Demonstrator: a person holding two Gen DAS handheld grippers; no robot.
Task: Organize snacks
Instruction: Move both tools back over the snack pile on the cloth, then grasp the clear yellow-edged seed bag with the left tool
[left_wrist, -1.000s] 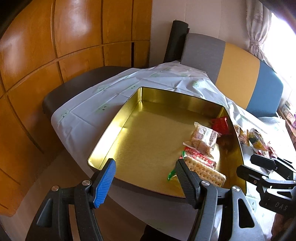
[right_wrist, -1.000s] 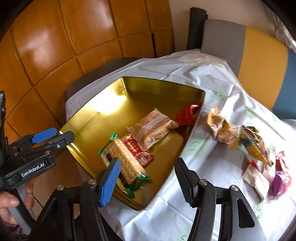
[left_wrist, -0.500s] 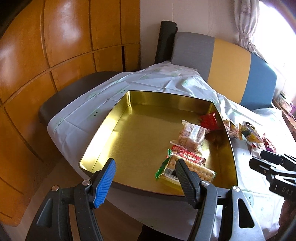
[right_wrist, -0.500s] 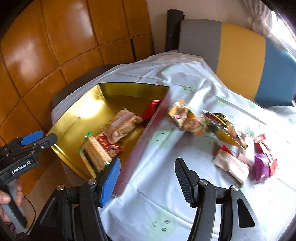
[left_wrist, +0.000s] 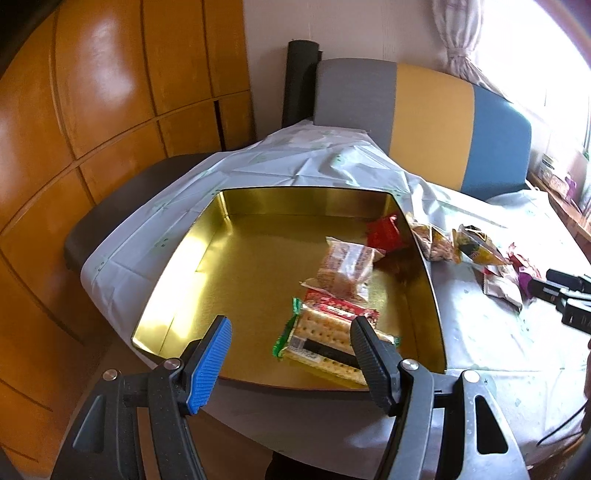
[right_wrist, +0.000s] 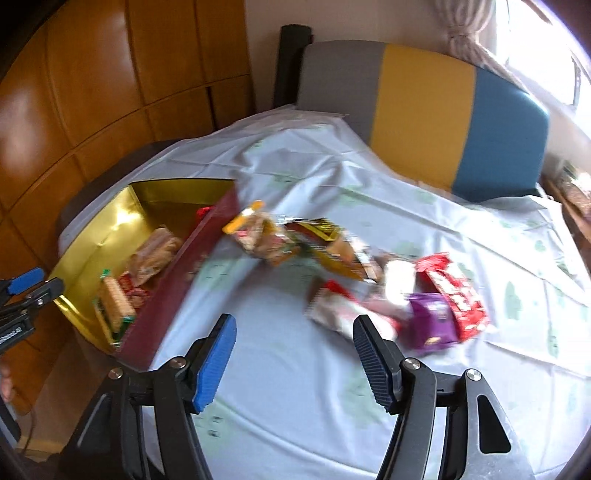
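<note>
While four packets already lie in the gold tin (left_wrist: 207, 266), the sorting looks under half done. Just ahead of the left gripper (left_wrist: 290, 356), whose jaws stand apart with nothing clamped, rests the cracker pack (left_wrist: 325, 341), with a red wrapper, a clear-wrapped cake (left_wrist: 345, 267) and a red sachet beyond it. The right gripper (right_wrist: 291, 360) has its jaws opening over bare tablecloth (right_wrist: 266, 369), nothing between them. Ahead and to its right wait the loose snacks: a white packet (right_wrist: 332, 314) nearest, a purple pouch (right_wrist: 432, 319), a red bar (right_wrist: 452, 291) and several more farther off.
</note>
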